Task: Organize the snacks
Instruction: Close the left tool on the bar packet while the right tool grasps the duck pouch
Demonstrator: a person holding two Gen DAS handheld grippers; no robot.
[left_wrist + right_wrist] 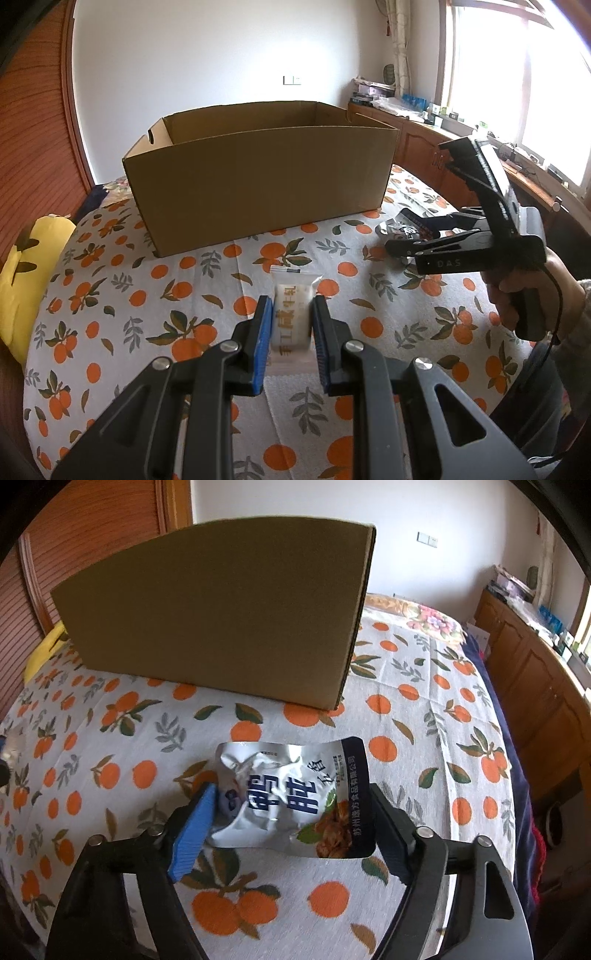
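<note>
The left gripper pinches a small, light candy packet across its middle, while the right gripper clamps a crinkly, slippery foil pouch by its side edges

the cardboard box stood on the bed, toward its far side. the small snack packet sat before the box, between the jaws of the left gripper. to its right the foil snack pouch lay on the bed between the jaws of the right gripper, near the box's right corner.
</note>
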